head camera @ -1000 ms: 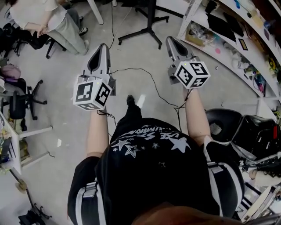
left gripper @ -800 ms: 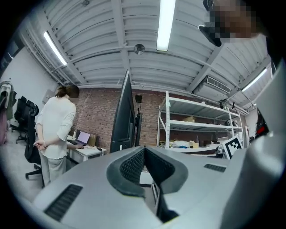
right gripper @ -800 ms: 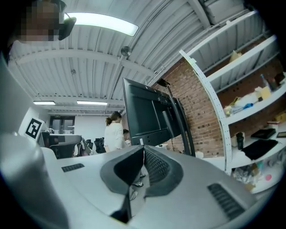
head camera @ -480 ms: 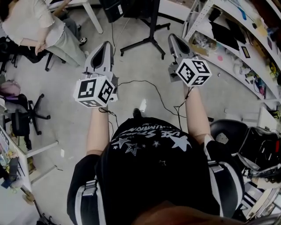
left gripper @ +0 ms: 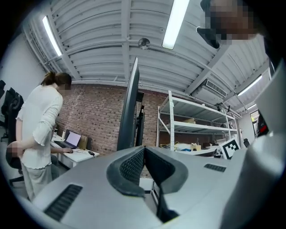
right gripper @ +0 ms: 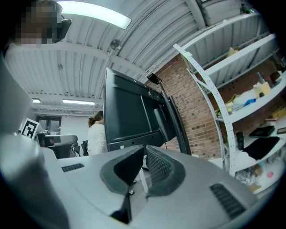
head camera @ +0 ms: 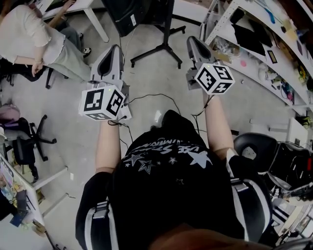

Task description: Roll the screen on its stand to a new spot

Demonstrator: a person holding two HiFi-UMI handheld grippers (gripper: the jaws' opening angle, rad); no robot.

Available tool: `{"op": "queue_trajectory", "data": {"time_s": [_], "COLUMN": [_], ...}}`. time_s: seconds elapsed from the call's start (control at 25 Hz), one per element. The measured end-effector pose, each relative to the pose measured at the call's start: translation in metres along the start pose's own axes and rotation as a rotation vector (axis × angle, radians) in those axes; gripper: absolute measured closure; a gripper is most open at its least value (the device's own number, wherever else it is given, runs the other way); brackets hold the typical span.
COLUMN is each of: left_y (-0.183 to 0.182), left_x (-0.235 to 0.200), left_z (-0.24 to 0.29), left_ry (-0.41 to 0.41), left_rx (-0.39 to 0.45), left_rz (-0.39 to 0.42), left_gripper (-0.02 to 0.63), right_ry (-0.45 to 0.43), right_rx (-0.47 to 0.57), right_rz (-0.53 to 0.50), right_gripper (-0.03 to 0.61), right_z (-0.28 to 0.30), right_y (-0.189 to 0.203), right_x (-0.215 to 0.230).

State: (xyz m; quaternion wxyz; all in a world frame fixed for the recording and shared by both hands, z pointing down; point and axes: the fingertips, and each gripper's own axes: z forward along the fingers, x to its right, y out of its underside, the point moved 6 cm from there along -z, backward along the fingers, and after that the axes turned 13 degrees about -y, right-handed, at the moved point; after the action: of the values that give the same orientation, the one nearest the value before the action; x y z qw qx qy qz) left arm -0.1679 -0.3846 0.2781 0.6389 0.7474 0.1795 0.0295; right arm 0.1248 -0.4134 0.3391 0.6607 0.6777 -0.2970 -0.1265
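Note:
The screen [head camera: 128,12] is a big black panel on a black pole, with a legged floor base [head camera: 164,46], at the top of the head view. The left gripper view shows the screen [left gripper: 129,112] edge-on just ahead. The right gripper view shows the screen's [right gripper: 127,112] dark face up close. My left gripper [head camera: 116,49] and right gripper [head camera: 191,40] are held out side by side toward the stand, short of it. Both have their jaws shut with nothing between them. Neither touches the screen or stand.
A person [head camera: 34,39] sits at a white desk at the upper left, with an office chair [head camera: 24,136] nearer. White shelving [head camera: 254,44] full of items runs along the right. A black cable [head camera: 156,95] lies on the floor, and a black seat [head camera: 254,141] stands at the lower right.
The person holding the grippers has stepped forward. The stand base has come nearer and the screen panel has entered the top of the head view. Both grippers stay shut and level.

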Motion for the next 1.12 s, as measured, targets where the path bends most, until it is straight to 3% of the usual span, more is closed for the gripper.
{"op": "queue_trajectory", "data": {"time_s": [0.4, 0.6, 0.72, 0.8, 1.12], "left_y": [-0.007, -0.008, -0.009, -0.009, -0.015], "left_x": [-0.017, -0.018, -0.021, -0.024, -0.032], "left_z": [0.061, 0.091, 0.108, 0.118, 0.154], "left_ry": [-0.04, -0.059, -0.057, -0.063, -0.07], "left_rx": [0.028, 0.047, 0.042, 0.042, 0.08], "left_rz": [0.021, 0.073, 0.079, 0.1, 0.121], "left_gripper": [0.601, 0.596, 0.48, 0.447, 0.417], "right_ry": [-0.037, -0.08, -0.13, -0.154, -0.253], "right_rx": [0.026, 0.046, 0.023, 0.014, -0.01], "right_rz": [0.006, 0.021, 0.017, 0.013, 0.003], "right_gripper": [0.571, 0.571, 0.571, 0.571, 0.571], "right_z": [0.096, 0.144, 0.172, 0.189, 0.23], "right_y": [-0.017, -0.03, -0.027, -0.027, -0.026], "right_x": [0.077, 0.114, 0.118, 0.118, 0.107]}}
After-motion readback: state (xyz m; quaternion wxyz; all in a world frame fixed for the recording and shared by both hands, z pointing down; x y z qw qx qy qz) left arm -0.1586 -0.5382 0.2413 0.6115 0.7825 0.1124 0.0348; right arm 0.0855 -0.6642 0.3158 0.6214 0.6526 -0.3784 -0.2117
